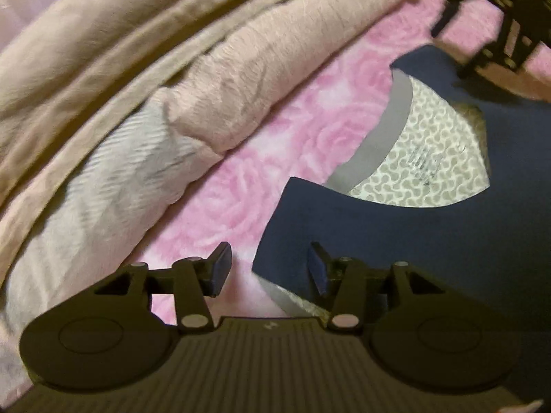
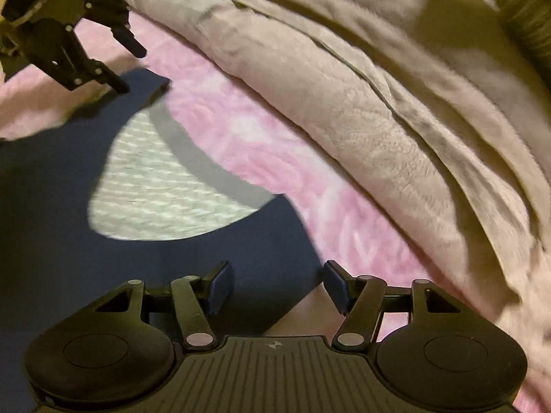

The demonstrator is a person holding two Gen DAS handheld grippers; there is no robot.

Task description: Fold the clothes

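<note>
We see left gripper [image 1: 270,268] jaws wide apart, nothing between pads; shirt [image 1: 396,241] shoulder edge lies right under gap, contact unclear. Right gripper [image 2: 277,287] likewise spread wide, empty, hovering over opposite shoulder edge of shirt [image 2: 51,223]. Shirt navy, flat on pink spread [image 1: 248,179], neckline with grey band [image 1: 375,137] and patterned lining facing quilt [image 1: 137,79]. Quilt bunched just beyond collar. We spot each gripper in other's view.

Navy shirt [image 1: 430,241] with grey-patterned lining on pink rose-patterned blanket [image 1: 275,144].
</note>
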